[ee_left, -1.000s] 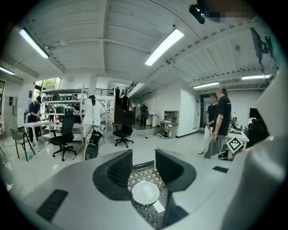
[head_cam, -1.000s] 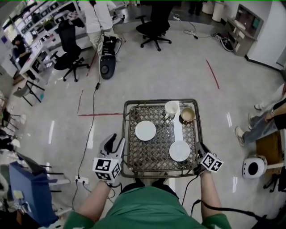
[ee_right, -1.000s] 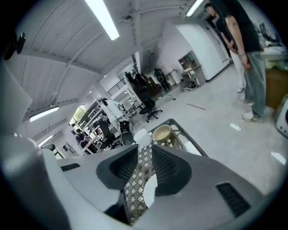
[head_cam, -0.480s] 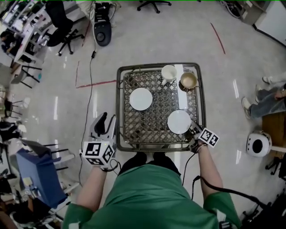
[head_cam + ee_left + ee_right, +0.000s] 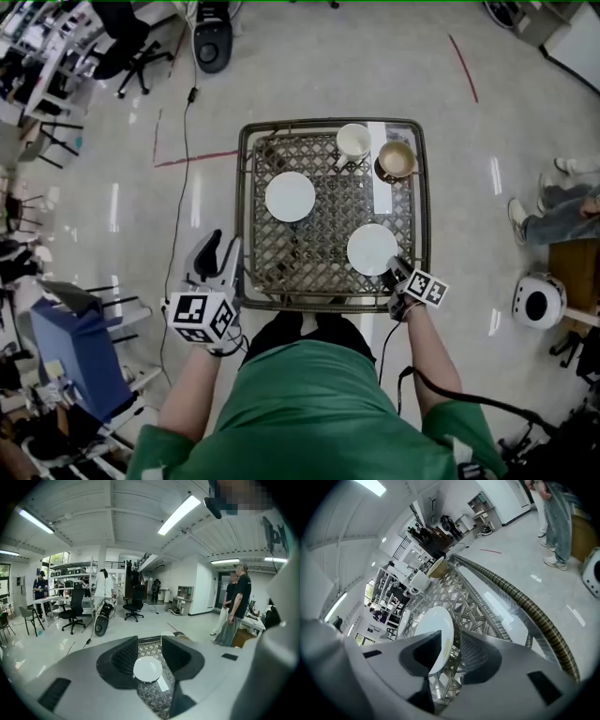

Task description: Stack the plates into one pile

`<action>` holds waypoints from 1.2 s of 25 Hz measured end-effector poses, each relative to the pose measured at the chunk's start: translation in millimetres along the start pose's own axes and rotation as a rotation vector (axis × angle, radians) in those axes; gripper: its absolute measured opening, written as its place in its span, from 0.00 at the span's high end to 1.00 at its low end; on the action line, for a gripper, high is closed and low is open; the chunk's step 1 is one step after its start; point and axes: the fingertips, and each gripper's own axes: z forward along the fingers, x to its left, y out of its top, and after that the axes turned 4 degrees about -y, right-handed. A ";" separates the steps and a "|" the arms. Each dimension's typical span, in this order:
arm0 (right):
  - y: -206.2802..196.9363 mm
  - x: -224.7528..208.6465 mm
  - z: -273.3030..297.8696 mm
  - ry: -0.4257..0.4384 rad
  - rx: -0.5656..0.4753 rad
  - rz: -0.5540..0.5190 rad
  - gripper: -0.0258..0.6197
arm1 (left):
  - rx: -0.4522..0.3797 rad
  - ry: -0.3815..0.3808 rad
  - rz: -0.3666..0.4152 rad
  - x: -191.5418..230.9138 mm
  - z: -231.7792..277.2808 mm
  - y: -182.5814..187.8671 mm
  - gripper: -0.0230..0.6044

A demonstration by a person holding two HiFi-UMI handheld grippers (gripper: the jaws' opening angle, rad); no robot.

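Note:
Two white plates lie apart on the woven table (image 5: 253,281): the left plate (image 5: 290,196) (image 5: 147,668) and the right plate (image 5: 372,249) (image 5: 433,625). My right gripper (image 5: 392,273) (image 5: 450,651) is at the right plate's near rim. That rim stands between its jaws, which are opening, with a gap at the right pad. My left gripper (image 5: 223,251) (image 5: 149,645) hangs open beside the table's left front corner, off the tabletop. It holds nothing, and the left plate shows far beyond its jaws.
A white cup (image 5: 353,141) and a tan bowl (image 5: 397,159) stand at the table's far right, with a white strip (image 5: 381,187) below them. A raised rim (image 5: 424,216) runs round the table. Office chairs, cables and a seated person's legs (image 5: 562,211) surround it.
My right gripper has come in from the table's front right corner and down to the right plate's near rim. The left gripper has sunk slightly. The head view has tilted down.

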 end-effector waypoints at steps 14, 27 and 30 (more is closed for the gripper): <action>-5.9 16.6 4.2 0.041 0.003 0.063 0.88 | 0.005 0.000 -0.023 9.6 -2.9 -4.2 0.70; 19.7 111.4 -40.0 0.191 -0.132 0.035 0.91 | -0.040 -0.058 -0.079 28.9 -17.3 -3.6 0.70; 20.0 128.7 -44.7 0.216 -0.147 0.022 0.91 | -0.054 -0.062 -0.085 36.6 -22.4 -5.5 0.70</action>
